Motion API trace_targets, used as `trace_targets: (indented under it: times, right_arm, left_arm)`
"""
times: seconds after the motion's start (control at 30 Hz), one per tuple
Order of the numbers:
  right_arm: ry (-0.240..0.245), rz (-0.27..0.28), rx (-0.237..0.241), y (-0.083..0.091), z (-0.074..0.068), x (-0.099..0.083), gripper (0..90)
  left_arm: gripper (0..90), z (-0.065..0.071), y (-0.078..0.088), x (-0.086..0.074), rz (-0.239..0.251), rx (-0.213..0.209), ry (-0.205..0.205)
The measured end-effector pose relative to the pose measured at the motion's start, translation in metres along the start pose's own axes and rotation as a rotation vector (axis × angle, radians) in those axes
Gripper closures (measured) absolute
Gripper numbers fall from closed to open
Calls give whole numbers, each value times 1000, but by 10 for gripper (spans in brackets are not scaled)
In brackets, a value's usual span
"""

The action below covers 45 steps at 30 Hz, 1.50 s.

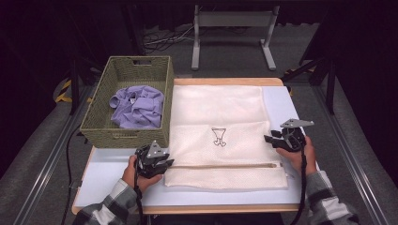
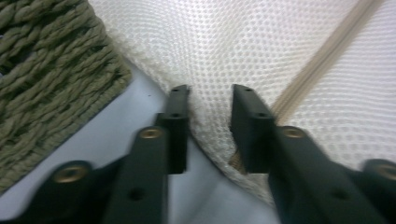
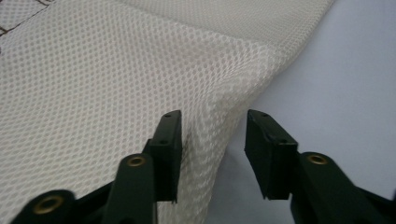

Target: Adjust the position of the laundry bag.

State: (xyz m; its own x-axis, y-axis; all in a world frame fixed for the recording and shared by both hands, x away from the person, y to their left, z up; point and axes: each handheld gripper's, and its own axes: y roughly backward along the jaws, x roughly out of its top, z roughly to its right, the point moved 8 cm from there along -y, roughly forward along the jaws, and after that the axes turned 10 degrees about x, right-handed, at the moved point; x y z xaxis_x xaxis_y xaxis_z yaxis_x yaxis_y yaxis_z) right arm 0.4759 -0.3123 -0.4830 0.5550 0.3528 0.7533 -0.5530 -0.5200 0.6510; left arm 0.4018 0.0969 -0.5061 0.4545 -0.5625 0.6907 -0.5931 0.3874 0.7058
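A cream mesh laundry bag [image 1: 220, 105] lies flat on the table, with a small black drawing [image 1: 218, 137] at its middle and a beige zipper [image 1: 225, 165] running across near its front edge. My left gripper [image 1: 170, 163] is at the bag's left edge by the zipper end. In the left gripper view, my left gripper [image 2: 210, 91] is open, and the mesh edge [image 2: 210, 130] rises between the jaws. My right gripper [image 1: 268, 138] is at the bag's right edge. In the right gripper view, my right gripper [image 3: 214, 116] is open around a raised fold of mesh [image 3: 219, 102].
A woven green basket [image 1: 96, 119] stands at the back left against the bag, holding a crumpled purple shirt [image 1: 138, 105]. Bare pale table [image 1: 112, 185] runs along the front and down the right side. A metal stand [image 1: 232, 21] is on the floor beyond.
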Motion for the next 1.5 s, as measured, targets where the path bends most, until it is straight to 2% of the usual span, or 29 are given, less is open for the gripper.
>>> trace_targets:
  times: [0.07, 0.17, 0.27, 0.37, 0.53, 0.8, 0.97, 1.0, 1.03, 1.1, 1.23, 1.37, 1.5]
  right_arm:
    - [-7, 2, 4, -2, 1, 2, 652]
    - [14, -44, 10, -10, 0, -1, 760]
    - [29, -52, 11, -11, 1, -1, 799]
    - [47, -57, 4, -11, 0, 0, 830]
    - [71, -62, -11, -15, 2, 2, 837]
    - [48, -52, -43, -22, 9, 10, 835]
    - [42, -48, -59, -25, 13, 13, 834]
    - [43, -46, -62, -25, 13, 13, 833]
    - [43, -46, -62, -25, 13, 13, 833]
    - [42, -46, -71, -26, 14, 14, 831]
    - [36, -39, -82, -28, 15, 16, 826]
    - [45, -35, -89, -29, 17, 17, 812]
    - [50, -32, -101, -28, 18, 18, 754]
  left_arm:
    - [826, -2, 0, 0, -1, -3, 0]
    - [854, -2, -2, 1, -8, -5, -6]
    - [868, -1, -3, 3, -13, 10, -29]
    - [871, -2, -4, 5, -14, 13, -28]
    - [871, -4, -8, 8, -13, 23, -38]
    - [871, -7, -14, 13, -9, 51, -17]
    - [871, -8, -18, 16, -3, 81, 5]
    - [871, -9, -20, 18, 1, 98, 26]
    - [871, -9, -20, 18, 1, 98, 26]
    - [872, -9, -22, 19, 3, 130, 39]
    - [871, -11, -25, 22, 2, 165, 52]
    - [870, -13, -27, 23, 6, 170, 71]
    - [856, -14, -26, 23, 15, 162, 64]
